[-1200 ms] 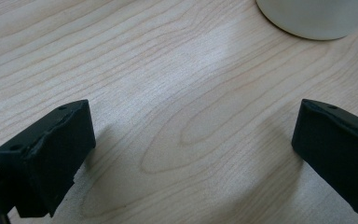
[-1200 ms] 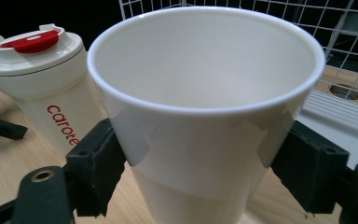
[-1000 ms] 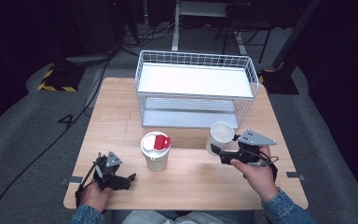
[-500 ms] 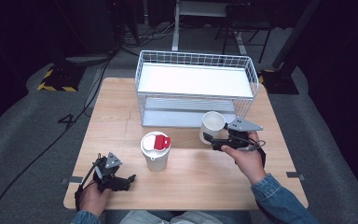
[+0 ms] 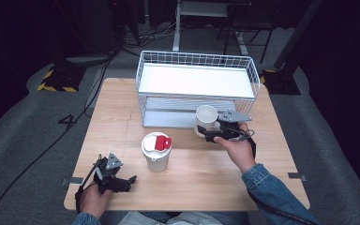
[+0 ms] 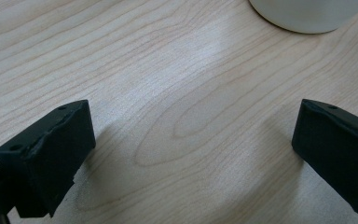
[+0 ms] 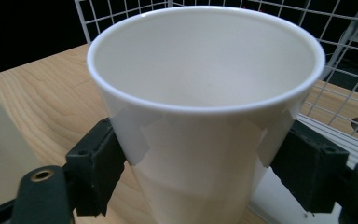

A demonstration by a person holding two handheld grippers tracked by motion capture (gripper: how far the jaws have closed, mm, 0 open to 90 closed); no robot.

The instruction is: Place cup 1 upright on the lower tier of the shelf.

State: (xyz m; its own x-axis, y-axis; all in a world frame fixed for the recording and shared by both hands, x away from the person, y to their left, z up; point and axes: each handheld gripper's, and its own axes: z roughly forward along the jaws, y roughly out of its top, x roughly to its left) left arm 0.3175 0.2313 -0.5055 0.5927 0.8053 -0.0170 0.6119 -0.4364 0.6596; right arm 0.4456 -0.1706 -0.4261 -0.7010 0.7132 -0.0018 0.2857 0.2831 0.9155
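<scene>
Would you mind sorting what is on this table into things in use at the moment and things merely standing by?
In use:
- open white cup, clamped by the right gripper
- white wire basket, right behind that cup; probably involved, though I cannot be sure

Standing by:
- lidded cup with a red tab, mid-table, untouched
- left gripper, open, resting on the wooden table

Open wooden tabletop [image 5: 262, 173] flanks the lidded white cup with red tab [image 5: 156, 151], while the white wire basket rack [image 5: 197, 86] blocks the far side.
</scene>
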